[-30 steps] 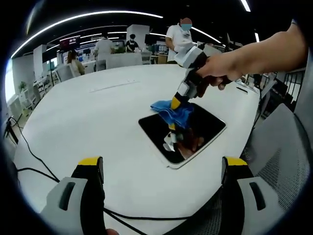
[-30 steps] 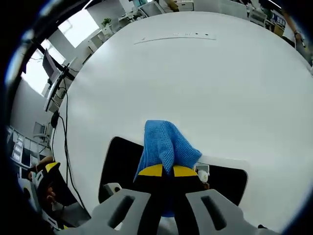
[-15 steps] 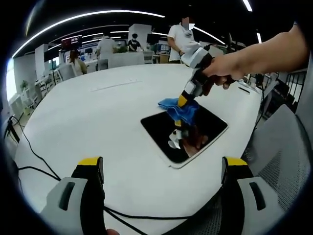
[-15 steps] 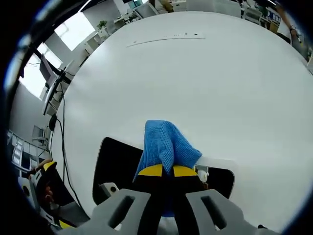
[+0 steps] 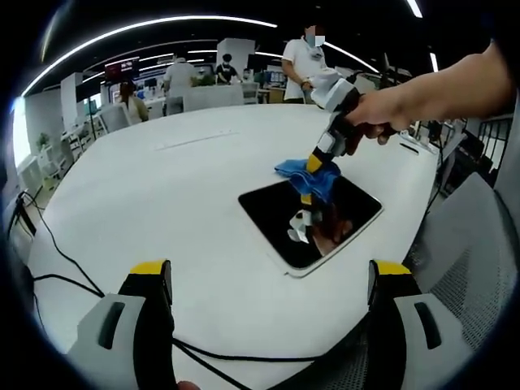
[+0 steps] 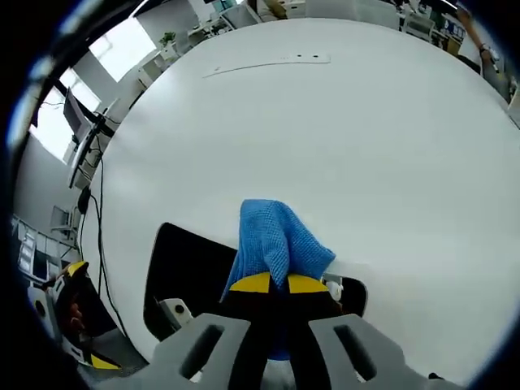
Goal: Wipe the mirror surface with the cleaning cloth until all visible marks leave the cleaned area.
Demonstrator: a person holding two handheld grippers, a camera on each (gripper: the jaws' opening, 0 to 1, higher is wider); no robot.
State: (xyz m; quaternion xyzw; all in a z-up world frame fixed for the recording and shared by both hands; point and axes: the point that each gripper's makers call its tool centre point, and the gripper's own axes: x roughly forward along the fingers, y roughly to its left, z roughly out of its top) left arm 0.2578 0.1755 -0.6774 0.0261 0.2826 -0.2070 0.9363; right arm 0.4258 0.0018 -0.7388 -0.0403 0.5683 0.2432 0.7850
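In the left gripper view, the left gripper [image 5: 264,284] has its jaws wide apart and holds nothing, well apart from the mirror [image 5: 280,215] on the white table [image 5: 146,187]. The right gripper [image 5: 313,165] presses the blue cleaning cloth [image 5: 309,177] on the mirror's far edge, so most of the glass lies toward the left gripper.

In the right gripper view, the right gripper [image 6: 270,283] has its jaws clamped on the cleaning cloth [image 6: 276,240]. The mirror [image 6: 191,264] stretches below and to the left of the fingertips.
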